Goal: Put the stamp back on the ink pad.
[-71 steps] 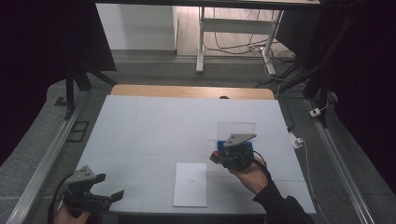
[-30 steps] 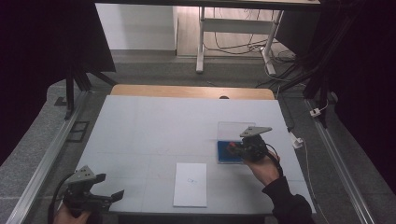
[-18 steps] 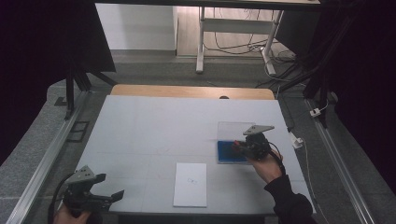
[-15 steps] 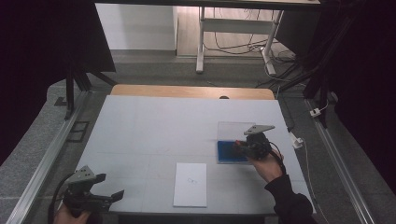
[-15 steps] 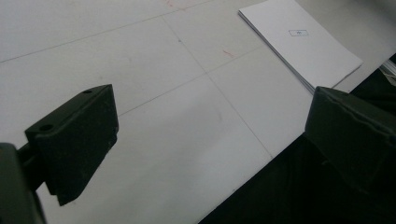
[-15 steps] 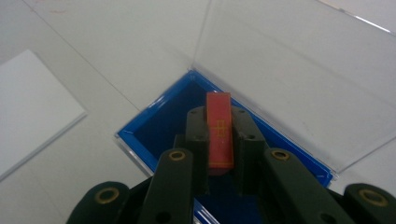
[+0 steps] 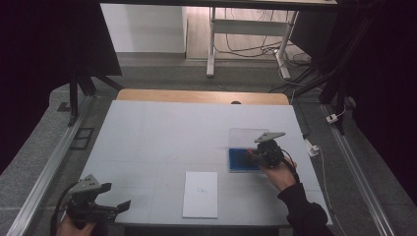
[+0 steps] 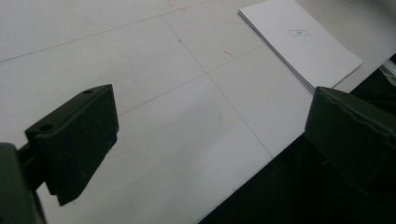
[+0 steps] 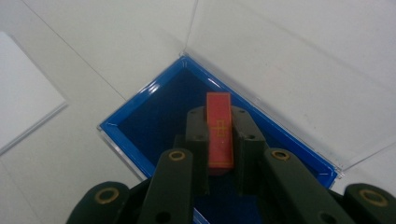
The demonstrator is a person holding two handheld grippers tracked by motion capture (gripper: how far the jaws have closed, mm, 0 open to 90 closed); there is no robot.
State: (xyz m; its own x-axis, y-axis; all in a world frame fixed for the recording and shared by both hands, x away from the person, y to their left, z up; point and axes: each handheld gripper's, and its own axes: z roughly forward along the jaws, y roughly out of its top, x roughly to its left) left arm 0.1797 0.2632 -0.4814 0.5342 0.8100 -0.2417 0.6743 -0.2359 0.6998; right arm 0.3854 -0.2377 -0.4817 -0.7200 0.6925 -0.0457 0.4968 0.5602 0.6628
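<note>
My right gripper (image 7: 253, 156) hangs over an open blue box (image 7: 239, 161) on the right side of the table. In the right gripper view its jaws (image 9: 219, 140) are shut on a thin red piece (image 9: 219, 122) with a gold pattern, held edge-up above the box's dark blue floor (image 9: 154, 123). The box's clear lid (image 7: 244, 136) lies open flat behind it. My left gripper (image 7: 122, 206) rests at the table's front left corner, open, with nothing between its jaws (image 8: 210, 135).
A white stack of paper (image 7: 200, 194) lies near the table's front edge, between the two grippers; its corner (image 8: 303, 42) shows ahead of the left gripper. The white table top (image 7: 167, 132) ends in a wooden strip at the back.
The right gripper has moved right and a little farther back, from the box's near-left side to over its floor. The left gripper has stayed put.
</note>
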